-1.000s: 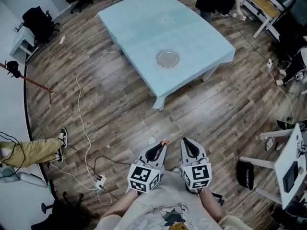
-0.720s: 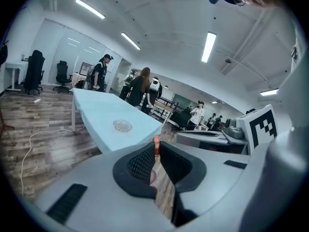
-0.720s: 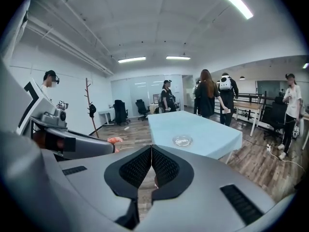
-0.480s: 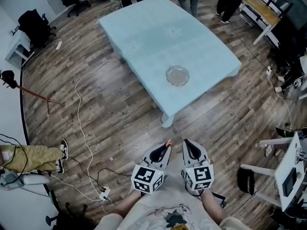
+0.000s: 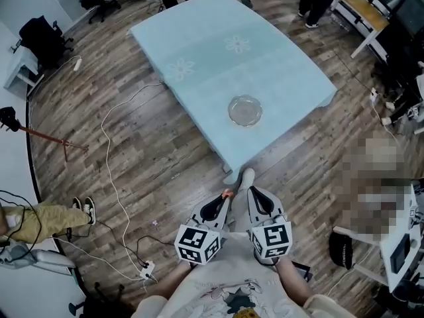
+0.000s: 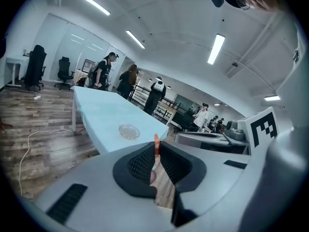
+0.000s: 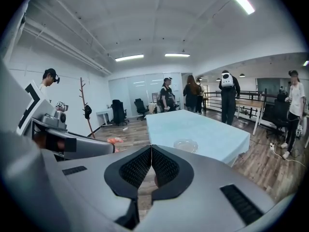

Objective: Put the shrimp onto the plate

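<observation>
Closest in, both tools are held low before the person's pale T-shirt (image 5: 222,287), over the wood-plank floor (image 5: 159,158). The left hand-held gripper (image 5: 225,197) is clamped on the shrimp (image 6: 156,142). Its dark ribbed pads pinch the body, and the orange end stands up just past the tips. The right hand-held gripper (image 7: 151,150) sits just beside it, jaws pressed together with nothing between them. Both point toward the counter (image 5: 218,52).

A light-coloured shoe (image 5: 247,176) shows just ahead of the tips, near the counter's nearest corner. To the left, a white cable (image 5: 108,152) trails across the floor to a power strip (image 5: 147,268).

The counter is covered in a pale blue cloth with faint flower prints. A clear glass plate (image 5: 245,110) rests on it, close to the near edge and toward the corner facing the person. The plate is bare, and the shrimp is well apart from it, out over the floor.

At the left edge of the head view, a seated person's legs (image 5: 40,218) in yellowish trousers and dark sneakers stretch across the boards. Farther off, black office chairs (image 5: 41,35) stand along the wall. Several people (image 6: 107,71) stand at the counter's far end.
</observation>
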A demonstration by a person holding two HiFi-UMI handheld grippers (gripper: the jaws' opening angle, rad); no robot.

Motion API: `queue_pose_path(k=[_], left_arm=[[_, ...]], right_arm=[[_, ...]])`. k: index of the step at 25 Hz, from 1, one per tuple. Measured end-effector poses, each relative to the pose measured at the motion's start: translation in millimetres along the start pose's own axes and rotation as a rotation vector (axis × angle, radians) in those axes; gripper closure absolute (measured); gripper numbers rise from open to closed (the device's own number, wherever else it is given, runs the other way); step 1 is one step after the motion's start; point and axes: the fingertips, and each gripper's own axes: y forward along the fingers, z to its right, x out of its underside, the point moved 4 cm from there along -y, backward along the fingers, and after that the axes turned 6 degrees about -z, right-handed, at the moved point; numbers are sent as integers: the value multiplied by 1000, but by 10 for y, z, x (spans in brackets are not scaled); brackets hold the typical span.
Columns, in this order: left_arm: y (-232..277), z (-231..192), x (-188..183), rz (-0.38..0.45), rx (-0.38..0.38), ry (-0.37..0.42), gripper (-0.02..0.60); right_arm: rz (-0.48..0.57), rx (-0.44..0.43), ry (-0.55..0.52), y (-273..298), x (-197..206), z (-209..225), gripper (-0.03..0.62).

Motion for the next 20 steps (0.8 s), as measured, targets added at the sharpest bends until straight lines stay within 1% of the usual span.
queue_pose_path(k=[3, 5, 10, 14, 17, 20], left_arm=[[204, -75, -156, -2, -13, 4, 543], [373, -113, -250, -7, -21, -8, 541], [994, -167, -591, -15, -31, -18, 541], [1472, -213, -846, -25, -63, -23, 543], [1797, -216, -1041, -29, -91, -19, 542], [2068, -216, -1168, -33, -118, -23, 541]], right_arm=[[-2, -5, 12, 189, -71, 187, 572], [-3, -13, 15, 309, -142, 337, 572], [-4, -41, -7, 645, -400, 824, 572], [-9, -80, -20, 905, -598, 1230, 571], [-11, -103, -11, 1079, -740, 1559, 572], [-12, -128, -10, 1220, -843, 1836, 572]])
